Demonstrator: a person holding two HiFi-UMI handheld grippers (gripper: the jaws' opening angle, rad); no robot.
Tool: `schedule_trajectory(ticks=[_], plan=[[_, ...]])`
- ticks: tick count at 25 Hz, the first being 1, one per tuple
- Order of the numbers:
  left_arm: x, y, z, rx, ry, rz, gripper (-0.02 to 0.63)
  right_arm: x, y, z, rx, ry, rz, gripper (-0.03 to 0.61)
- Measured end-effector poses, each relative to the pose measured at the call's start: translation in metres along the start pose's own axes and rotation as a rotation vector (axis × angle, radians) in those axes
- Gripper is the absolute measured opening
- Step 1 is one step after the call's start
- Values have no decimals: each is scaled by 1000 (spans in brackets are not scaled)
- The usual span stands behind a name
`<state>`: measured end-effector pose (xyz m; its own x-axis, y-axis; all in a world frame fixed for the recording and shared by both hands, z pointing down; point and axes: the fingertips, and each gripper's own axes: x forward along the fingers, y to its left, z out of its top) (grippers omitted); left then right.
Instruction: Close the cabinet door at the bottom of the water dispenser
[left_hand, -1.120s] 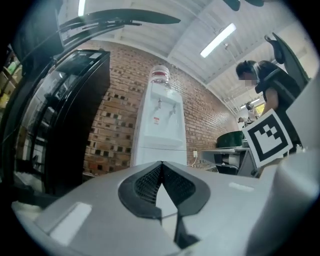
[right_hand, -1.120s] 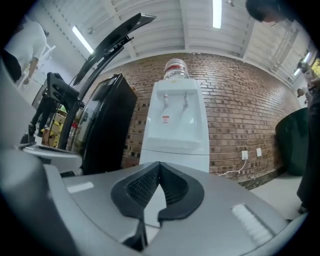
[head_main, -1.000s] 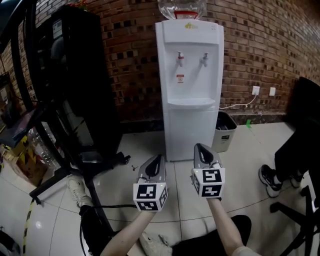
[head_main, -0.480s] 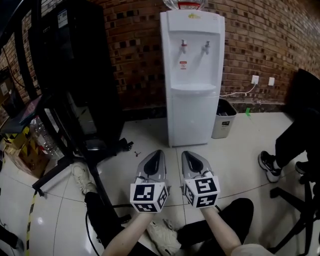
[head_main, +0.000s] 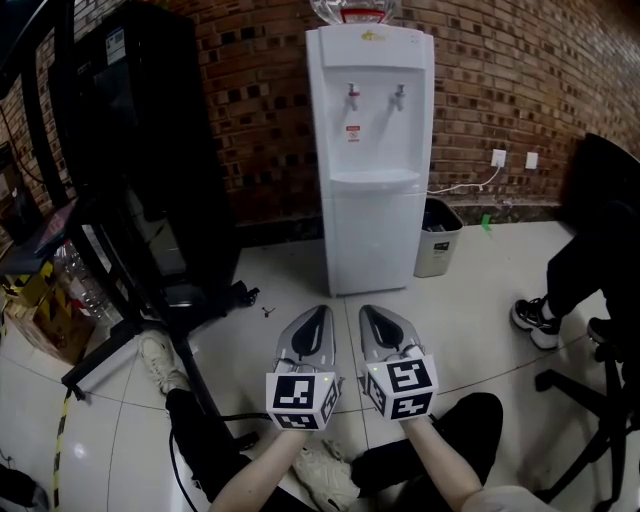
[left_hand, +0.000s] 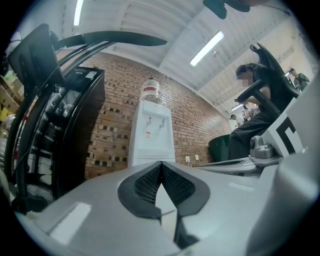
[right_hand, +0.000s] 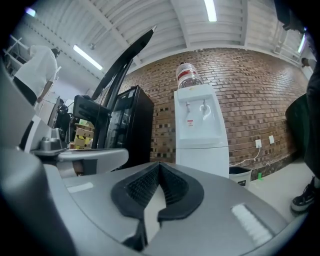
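The white water dispenser stands against the brick wall, a bottle on top. Its bottom cabinet door lies flush with the body, with no gap showing. My left gripper and right gripper are side by side over the floor tiles, well short of the dispenser and pointing toward it. Both are shut with nothing between the pads. In the left gripper view the shut left gripper has the dispenser straight ahead. The right gripper view shows the shut right gripper with the dispenser ahead to the right.
A tall black cabinet and a black stand's legs fill the left. A grey bin stands right of the dispenser. An office chair base and a seated person's shoe are at the right.
Both grippers have drawn back from the dispenser. The right gripper has moved left and lower, ending close beside the left one. Both stayed shut.
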<state>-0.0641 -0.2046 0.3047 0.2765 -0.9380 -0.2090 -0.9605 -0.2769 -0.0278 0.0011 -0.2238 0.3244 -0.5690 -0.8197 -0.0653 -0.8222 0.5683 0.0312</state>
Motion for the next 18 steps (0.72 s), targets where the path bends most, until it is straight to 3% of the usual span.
schedule_trajectory(ticks=[12, 18], plan=[[1, -6, -11, -7, 22, 2, 9, -6, -10, -19, -8, 29, -44, 0], [6, -5, -11, -3, 16, -2, 9, -3, -5, -17, -31, 12, -23, 0]])
